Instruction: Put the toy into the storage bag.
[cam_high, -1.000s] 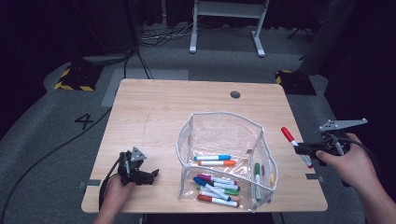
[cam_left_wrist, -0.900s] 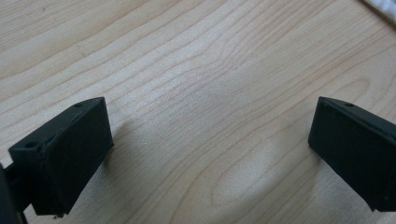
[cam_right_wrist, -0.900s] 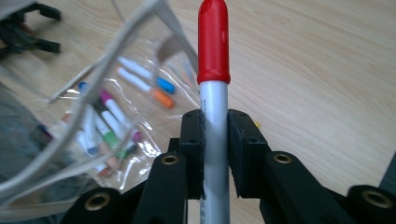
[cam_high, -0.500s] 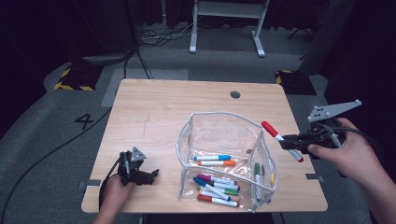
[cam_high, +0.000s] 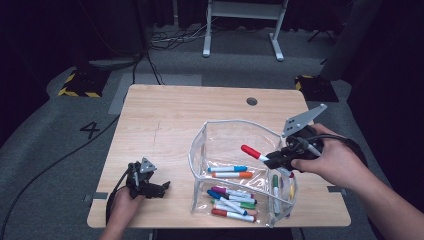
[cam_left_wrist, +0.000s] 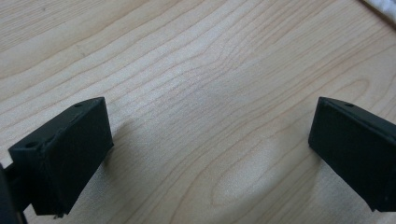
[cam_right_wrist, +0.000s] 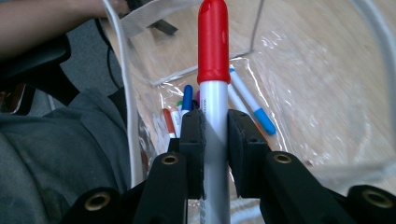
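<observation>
A clear plastic pouch (cam_high: 200, 150) with a white rim stands open on the wooden table (cam_high: 165, 115) and holds several coloured markers (cam_high: 227, 171). My right gripper (cam_high: 276, 159) is shut on a red-capped marker (cam_high: 251, 151) and hovers over the pouch's right side, the cap pointing left. In the right gripper view the red-capped marker (cam_right_wrist: 213, 70) is pinched between the two jaws, above the pouch (cam_right_wrist: 327, 93) and its markers (cam_right_wrist: 254, 105). My left gripper (cam_high: 159, 188) rests at the table's near left corner, its jaws wide apart over bare wood (cam_left_wrist: 205, 93).
A round hole (cam_high: 252, 101) sits in the far right of the table top. A cable (cam_high: 55, 165) trails from the left gripper across the grey floor. A white stand (cam_high: 242, 20) is beyond the table.
My right gripper has carried the red-capped marker left and upward, from beside the pouch's right edge to over its opening. The left gripper has not moved.
</observation>
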